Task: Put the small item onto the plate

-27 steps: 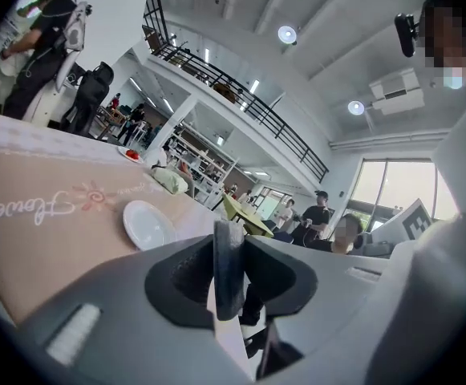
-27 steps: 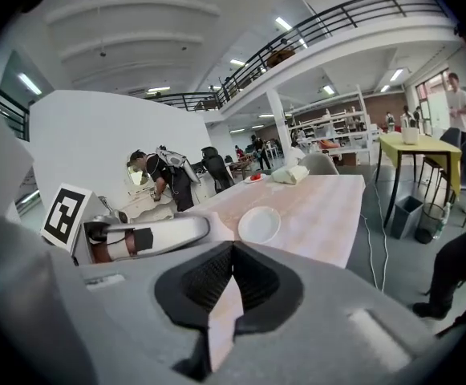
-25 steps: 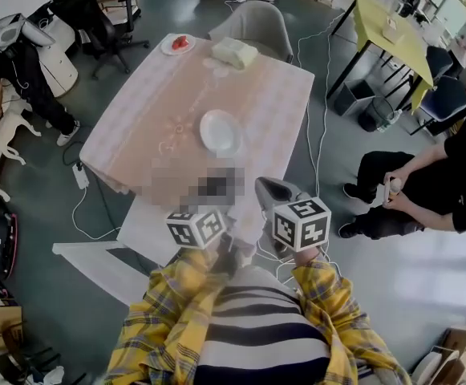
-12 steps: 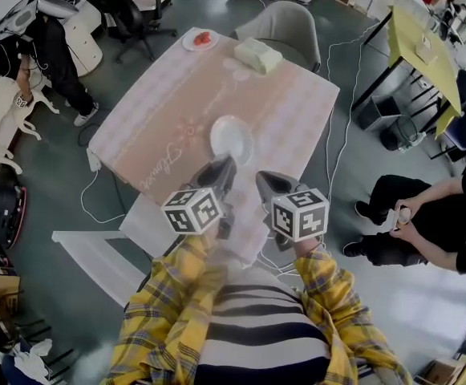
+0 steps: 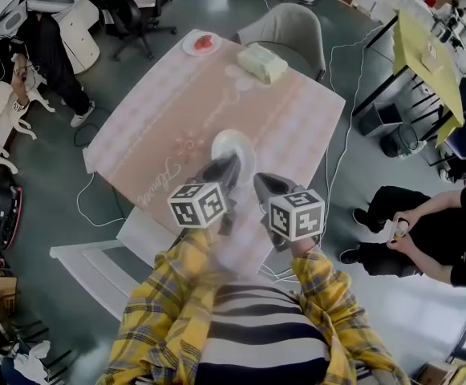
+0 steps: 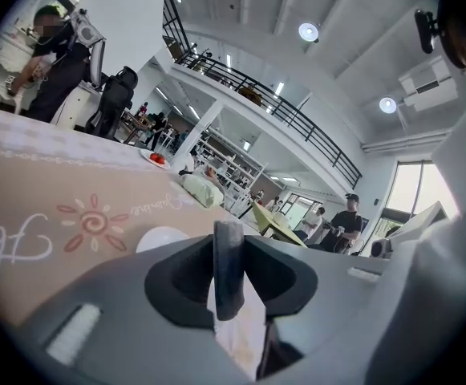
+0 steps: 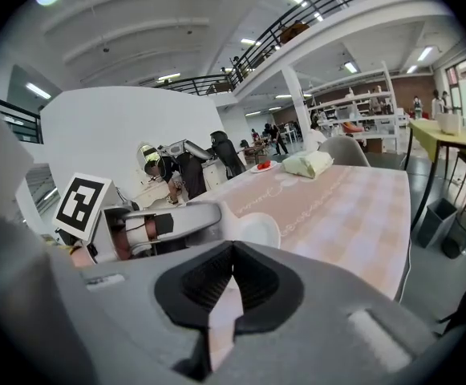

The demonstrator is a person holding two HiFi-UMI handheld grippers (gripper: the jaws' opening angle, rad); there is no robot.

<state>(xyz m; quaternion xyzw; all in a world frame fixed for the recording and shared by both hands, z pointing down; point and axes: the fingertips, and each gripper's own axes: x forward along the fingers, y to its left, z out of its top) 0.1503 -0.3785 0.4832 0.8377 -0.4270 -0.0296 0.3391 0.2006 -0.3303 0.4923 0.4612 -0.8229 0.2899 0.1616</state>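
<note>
An empty white plate (image 5: pixel 231 145) lies in the middle of the pink-clothed table (image 5: pixel 160 111); it also shows as a white plate (image 6: pixel 162 237) in the left gripper view and a white plate (image 7: pixel 258 229) in the right gripper view. A small red item (image 5: pixel 204 42) rests on a little plate at the far corner, by a pale packet (image 5: pixel 261 62). My left gripper (image 5: pixel 226 165) hovers at the white plate's near rim, jaws together and empty. My right gripper (image 5: pixel 263 184) hangs just right of it, also shut and empty.
A grey chair (image 5: pixel 285 24) stands at the table's far side and a white chair (image 5: pixel 96 255) at the near left. A seated person (image 5: pixel 425 231) is on the right, another person (image 5: pixel 24 62) stands far left. Cables (image 5: pixel 341 135) trail over the floor by a yellow table (image 5: pixel 425 46).
Both grippers have moved forward from beyond the table's near edge to the white plate's near rim. The view has shifted closer to the table. The jaws look unchanged.
</note>
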